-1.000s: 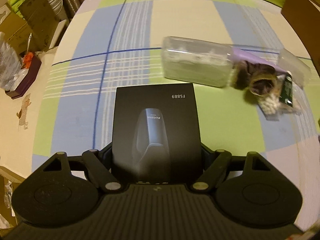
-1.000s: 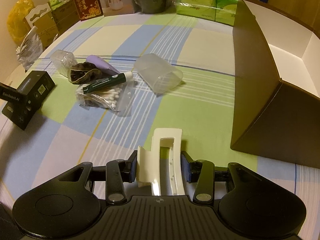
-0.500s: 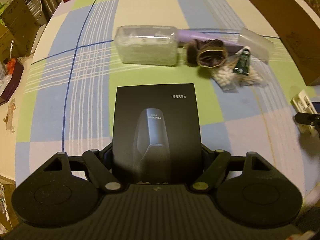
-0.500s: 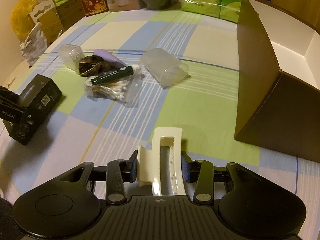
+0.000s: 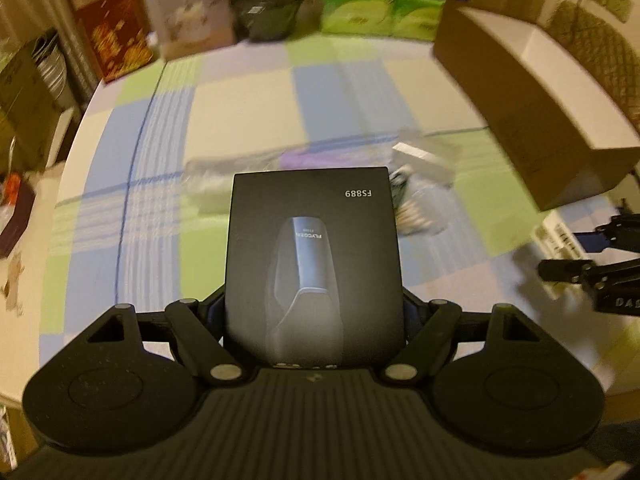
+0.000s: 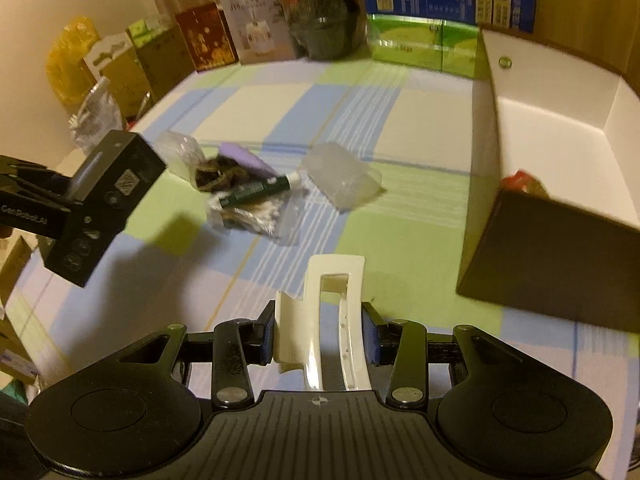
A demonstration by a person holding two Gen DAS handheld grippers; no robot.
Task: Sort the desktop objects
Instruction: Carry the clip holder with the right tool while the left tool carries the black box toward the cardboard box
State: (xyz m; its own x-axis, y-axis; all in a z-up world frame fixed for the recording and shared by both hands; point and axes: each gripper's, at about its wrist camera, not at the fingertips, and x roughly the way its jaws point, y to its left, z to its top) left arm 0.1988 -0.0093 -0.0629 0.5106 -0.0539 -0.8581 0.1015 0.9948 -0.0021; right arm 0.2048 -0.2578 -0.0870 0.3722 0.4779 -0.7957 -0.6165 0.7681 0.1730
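Note:
My left gripper (image 5: 314,312) is shut on a black box (image 5: 314,256) marked FS889, held above the checked tablecloth. That black box (image 6: 106,196) also shows at the left of the right wrist view, lifted off the table. My right gripper (image 6: 320,340) is shut on a white hair claw clip (image 6: 330,312), raised over the cloth. The clip (image 5: 558,240) and the right gripper (image 5: 580,252) appear at the right edge of the left wrist view. A brown open cardboard box (image 6: 560,152) with a white inside stands to the right.
On the cloth lie a clear lid (image 6: 342,180), a green tube (image 6: 256,190), a bag of cotton swabs (image 6: 256,216), a dark scrunchie (image 6: 216,174) and a purple item (image 6: 240,156). Cartons and a dark jar (image 6: 324,12) line the far edge.
Both grippers have risen with their loads. The left wrist view has swung right and up, so the cardboard box and far cartons now show and the clutter sits behind the black box.

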